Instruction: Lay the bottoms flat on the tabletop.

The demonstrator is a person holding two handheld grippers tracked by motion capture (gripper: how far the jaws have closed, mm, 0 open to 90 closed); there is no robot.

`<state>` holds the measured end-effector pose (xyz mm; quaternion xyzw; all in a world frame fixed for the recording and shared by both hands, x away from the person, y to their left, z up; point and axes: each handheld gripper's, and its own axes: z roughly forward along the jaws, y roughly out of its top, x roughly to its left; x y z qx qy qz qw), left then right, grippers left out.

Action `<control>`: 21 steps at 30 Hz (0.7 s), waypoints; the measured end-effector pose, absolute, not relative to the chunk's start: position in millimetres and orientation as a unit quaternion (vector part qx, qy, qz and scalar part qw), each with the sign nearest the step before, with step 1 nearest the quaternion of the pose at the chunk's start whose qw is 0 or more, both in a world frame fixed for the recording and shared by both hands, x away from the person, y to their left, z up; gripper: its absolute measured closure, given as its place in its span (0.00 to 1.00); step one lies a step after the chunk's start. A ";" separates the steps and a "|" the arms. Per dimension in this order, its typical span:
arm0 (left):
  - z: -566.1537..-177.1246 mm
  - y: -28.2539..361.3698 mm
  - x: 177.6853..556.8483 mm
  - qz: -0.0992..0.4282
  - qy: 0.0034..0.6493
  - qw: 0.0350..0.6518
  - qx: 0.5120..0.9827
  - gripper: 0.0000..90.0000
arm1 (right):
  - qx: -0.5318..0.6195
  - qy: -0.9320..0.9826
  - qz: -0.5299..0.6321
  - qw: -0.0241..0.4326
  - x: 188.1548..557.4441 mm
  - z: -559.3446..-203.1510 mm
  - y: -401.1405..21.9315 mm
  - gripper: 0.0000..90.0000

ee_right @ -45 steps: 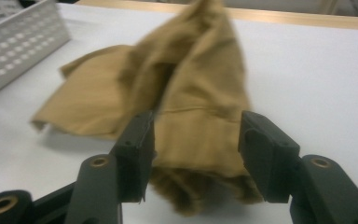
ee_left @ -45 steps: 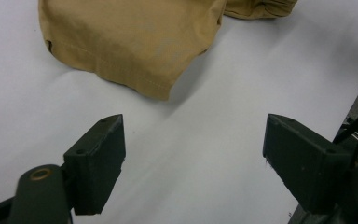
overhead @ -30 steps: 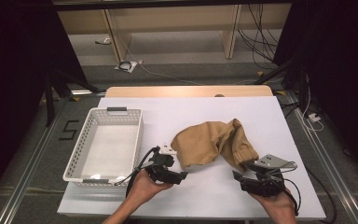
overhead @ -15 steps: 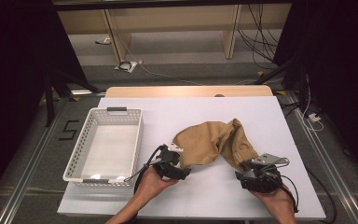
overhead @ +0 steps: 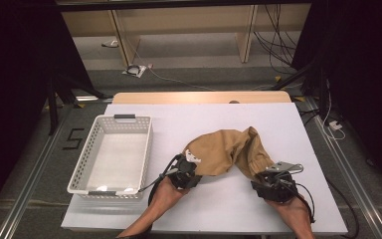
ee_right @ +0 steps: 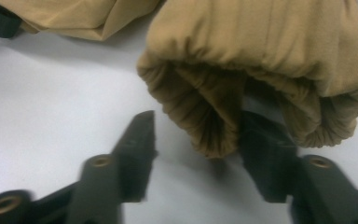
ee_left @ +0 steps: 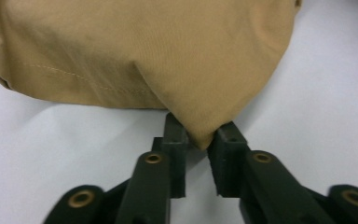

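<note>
**Pinching both ends of the tan cloth before the lift**

Starting at the left, a white basket (overhead: 110, 155) stands empty on the white table (overhead: 298, 129), well apart from the work in hand. Just right of it, the left tongs (overhead: 188, 172) sit at the near left edge of the tan cloth (overhead: 226, 149), which lies bunched in the middle of the table, nearer the person's side. The left gripper view shows their jaws narrow and pressed on a small peak of the cloth (ee_left: 200, 126); they have just been closing, and the fabric is now nipped between the pads. That bite looks shallow, only the tip of the fold, so it could slip once the cloth takes weight. Pushing a little deeper before lifting would be safer.

Farther right, the right tongs (overhead: 268, 180) meet the gathered, elastic-looking hem at the cloth's right end. In the right gripper view the jaws stand about half open and have just been closing, with the ribbed hem (ee_right: 205, 116) between them. The right-hand jaw sits against the fabric, while the left-hand jaw stands clear of it, so there is no grip here yet.

To do this step well, the right tongs should finish closing on the thick hem, taking the full roll and not a single layer. Both hands should then rise together and level, drawing apart gently so the cloth spreads without tugging free of the weaker left pinch.
</note>
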<state>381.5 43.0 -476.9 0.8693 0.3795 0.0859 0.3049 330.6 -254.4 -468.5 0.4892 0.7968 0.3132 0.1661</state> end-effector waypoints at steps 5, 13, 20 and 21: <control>-473.4 48.6 377.7 0.074 0.369 0.307 0.874 0.92 | 0.487 0.798 0.310 0.173 333.6 -468.7 -255.2 0.86; -459.6 63.6 362.9 0.053 0.351 0.321 0.878 0.94 | 0.463 0.796 0.361 0.151 322.6 -450.0 -250.2 0.94; -444.5 73.1 346.5 0.036 0.333 0.330 0.883 0.94 | 0.459 0.781 0.402 0.133 316.4 -435.9 -253.3 0.94; -442.2 74.4 344.7 0.034 0.331 0.334 0.882 0.94 | 0.459 0.778 0.408 0.132 315.6 -434.6 -254.7 0.94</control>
